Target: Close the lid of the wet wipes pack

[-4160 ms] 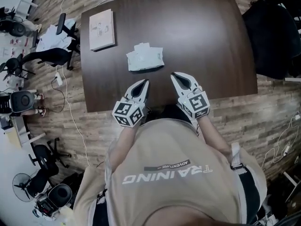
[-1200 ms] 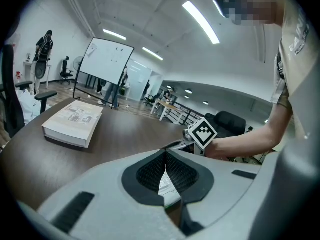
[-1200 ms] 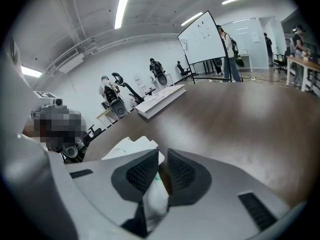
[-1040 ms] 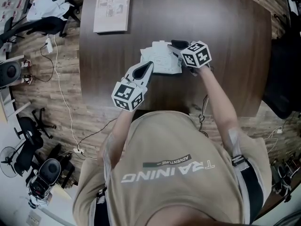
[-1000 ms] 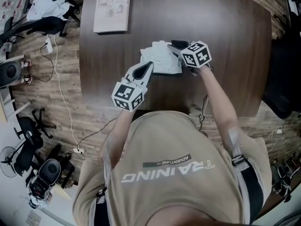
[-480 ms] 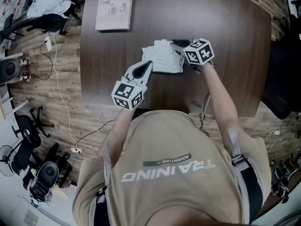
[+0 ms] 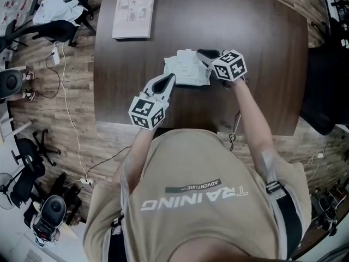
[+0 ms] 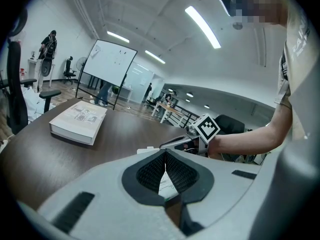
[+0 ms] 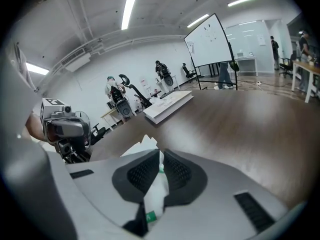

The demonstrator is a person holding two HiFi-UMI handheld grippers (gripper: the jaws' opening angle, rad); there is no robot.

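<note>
At the far left of the dark wooden table (image 7: 245,26), well away from your grippers, a book (image 7: 133,11) lies flat near the back corner. Your left gripper (image 7: 169,78) comes in from the near side, angled forward and to the right, with its tip at the near left edge of the wet wipes pack (image 7: 188,70). In the left gripper view its jaws are drawn together so that the tips meet. A sliver of the white pack shows in the slit behind them, and you cannot tell from that view whether any of the film is actually pinched. The pack sits near the middle of the table, a pale, crumpled rectangle between your two grippers. Your right gripper (image 7: 202,52) reaches in from the right over the pack's far right corner, its marker cube just beside the pack's right edge. In the right gripper view its jaws are closed on a white flap of the pack, which runs down between the ribbed pads and carries a small green mark; whether that flap is the lid cannot be made out.
</note>
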